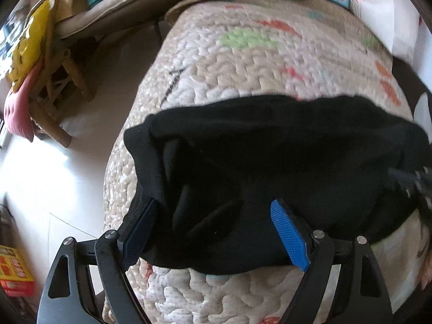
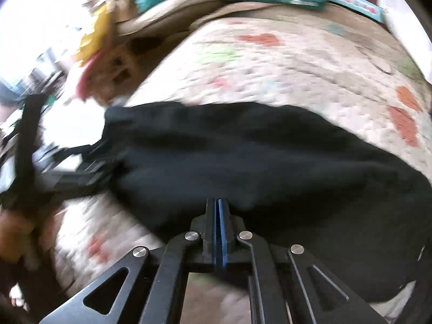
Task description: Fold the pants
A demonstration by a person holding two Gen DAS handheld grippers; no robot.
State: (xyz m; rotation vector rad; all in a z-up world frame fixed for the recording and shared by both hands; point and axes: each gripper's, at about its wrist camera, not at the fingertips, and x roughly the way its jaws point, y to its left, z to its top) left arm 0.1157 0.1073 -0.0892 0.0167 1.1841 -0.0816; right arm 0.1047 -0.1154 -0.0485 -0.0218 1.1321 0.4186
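Right gripper (image 2: pixel 220 210) is pinching the black pants (image 2: pixel 243 156) shut; left gripper (image 1: pixel 213 232) is hanging wide apart over the near hem (nothing gripped); best closing it before lifting.

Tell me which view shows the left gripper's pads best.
Left wrist: both blue pads of the left gripper stand wide apart over the black pants, sharp. Right wrist shows that gripper only as a blurred dark shape at the pants' left end.
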